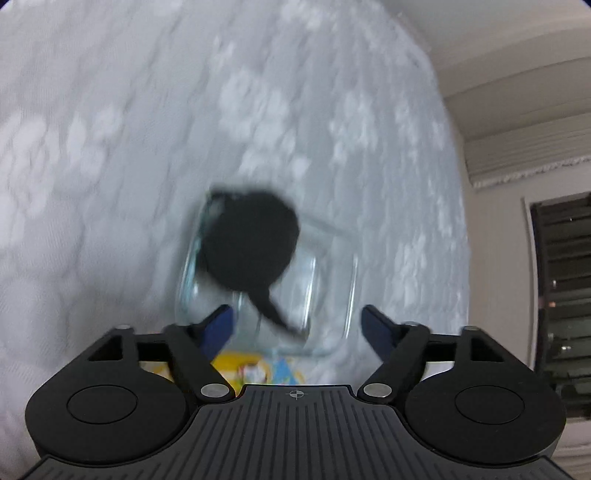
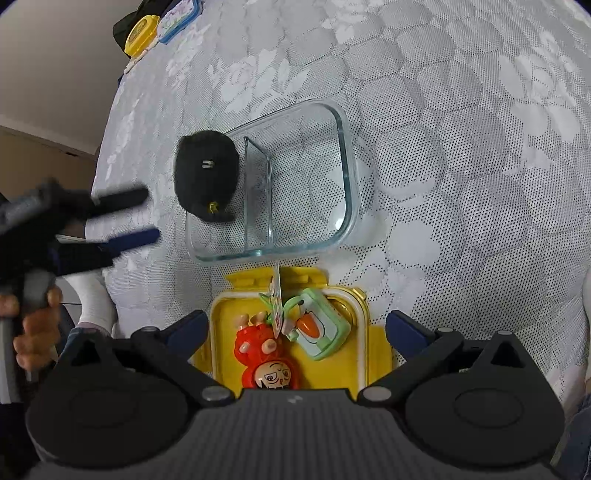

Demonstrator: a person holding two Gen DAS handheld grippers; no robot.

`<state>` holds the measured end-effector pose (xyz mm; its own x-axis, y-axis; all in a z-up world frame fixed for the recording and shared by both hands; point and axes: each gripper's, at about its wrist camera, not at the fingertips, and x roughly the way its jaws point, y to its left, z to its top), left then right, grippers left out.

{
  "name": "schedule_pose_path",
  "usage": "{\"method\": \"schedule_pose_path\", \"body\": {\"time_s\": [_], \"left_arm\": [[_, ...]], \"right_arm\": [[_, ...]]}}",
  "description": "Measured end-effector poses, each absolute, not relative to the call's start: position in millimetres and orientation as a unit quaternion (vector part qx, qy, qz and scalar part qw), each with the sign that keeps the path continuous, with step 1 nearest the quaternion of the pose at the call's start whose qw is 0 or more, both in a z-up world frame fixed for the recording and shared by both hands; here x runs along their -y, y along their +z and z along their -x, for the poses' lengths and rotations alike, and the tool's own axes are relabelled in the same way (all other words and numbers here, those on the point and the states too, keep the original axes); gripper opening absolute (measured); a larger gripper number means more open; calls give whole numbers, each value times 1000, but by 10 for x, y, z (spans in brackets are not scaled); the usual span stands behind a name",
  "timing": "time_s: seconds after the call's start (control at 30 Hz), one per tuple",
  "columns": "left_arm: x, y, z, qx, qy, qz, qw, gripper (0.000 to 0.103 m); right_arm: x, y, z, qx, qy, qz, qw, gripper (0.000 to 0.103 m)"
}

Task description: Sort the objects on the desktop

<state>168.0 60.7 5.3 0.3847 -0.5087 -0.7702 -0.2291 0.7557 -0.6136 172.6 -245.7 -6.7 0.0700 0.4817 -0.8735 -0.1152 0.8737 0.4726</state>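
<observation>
A clear glass container [image 2: 347, 166] with a divider stands on the white lace tablecloth. A black round pouch [image 2: 205, 173] with a short tail rests in its narrow left compartment, partly over the rim. My left gripper [image 2: 151, 214] hangs open just left of that pouch, touching nothing. In the blurred left wrist view the pouch [image 1: 251, 243] lies in the glass container [image 1: 354, 280] ahead of the open left gripper [image 1: 297, 321]. My right gripper [image 2: 297, 326] is open above a yellow box [image 2: 376, 350] holding a red toy figure [image 2: 264, 354] and a green toy [image 2: 321, 332].
The yellow box sits directly against the glass container's near side. A small yellow lidded box [image 2: 140, 33] and a blue-rimmed lid [image 2: 179, 16] lie at the table's far left edge. A person's hand [image 2: 33, 332] and white sleeve [image 2: 96, 295] are beyond the left table edge.
</observation>
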Motion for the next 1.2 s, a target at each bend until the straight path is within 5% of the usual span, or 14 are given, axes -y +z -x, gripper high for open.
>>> {"method": "schedule_pose_path", "body": {"time_s": [0.23,0.37,0.53,0.9,1.03,1.2], "left_arm": [[-529,1,-1321,-583,-54,271,764,96],[-350,-77,-907,-611,-40,148,776,99],[-236,-256,-529,-652,-65,77,751,99],[-319,120,-320,-614,-101,98,777,101],[-366,144,-333,-614,-95,112,776,101],[-390,62,-381,-622,-86,129,767,101]], "right_arm": [[2266,225,-1859,-580,219,-121,775,101],[1897,424,-1987,-528,249,-78,808,98],[1305,298,-2080,-559,262,-47,785,55],[509,-246,-2230,-570,228,100,783,68],[524,-300,-2233,-565,225,112,786,48],[757,-58,-2215,-560,251,56,788,47]]}}
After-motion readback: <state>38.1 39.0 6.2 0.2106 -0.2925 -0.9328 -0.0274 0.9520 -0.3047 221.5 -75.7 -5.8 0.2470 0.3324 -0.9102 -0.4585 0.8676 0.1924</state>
